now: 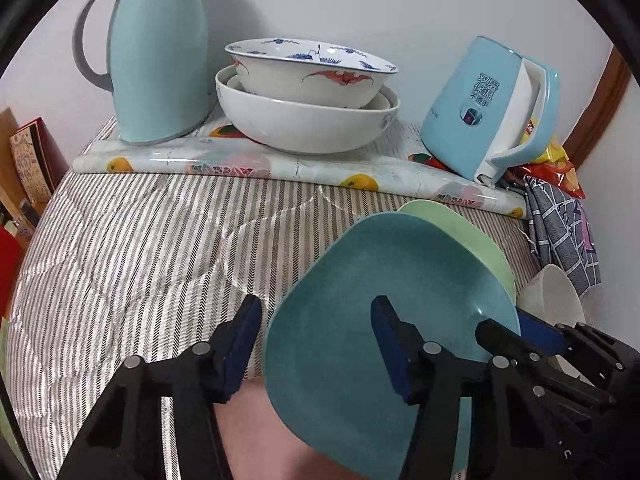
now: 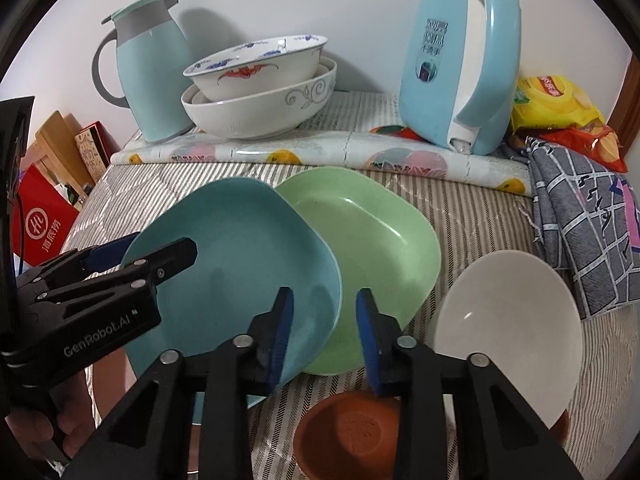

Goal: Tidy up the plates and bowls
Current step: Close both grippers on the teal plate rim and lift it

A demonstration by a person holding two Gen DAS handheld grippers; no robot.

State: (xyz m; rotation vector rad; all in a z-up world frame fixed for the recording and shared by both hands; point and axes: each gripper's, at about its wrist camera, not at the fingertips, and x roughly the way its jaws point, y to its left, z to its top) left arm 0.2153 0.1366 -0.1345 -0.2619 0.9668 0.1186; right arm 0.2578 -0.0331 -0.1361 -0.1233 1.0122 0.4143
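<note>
Left gripper (image 1: 316,340) has its blue-padded jaws straddling the near-left rim of the teal rounded-square plastic plate (image 1: 372,280), parted, one pad outside the edge and one over the plate's face, no squeeze showing; right gripper (image 2: 325,332) straddles that same plate's right rim where it overlaps the pale green rounded-square plate (image 2: 372,232), jaws narrow but clear of the rim too, so neither has hold of anything. Trouble from here, as I judge it: the right jaws could catch both rims at once and drag the green plate along, or two uneven pinches tip the shallow, slick teal plate so it slides toward the terracotta bowl (image 2: 352,436) and the white bowl (image 2: 516,336) right beside them. The teal plate sits tilted, propped on the green one, on the striped grey quilted cloth (image 1: 140,248), with its near edge past the cloth's front. Further back, two stacked ceramic bowls (image 1: 308,92) stand between a pale blue jug (image 1: 160,64) and a blue kettle (image 1: 480,108)
</note>
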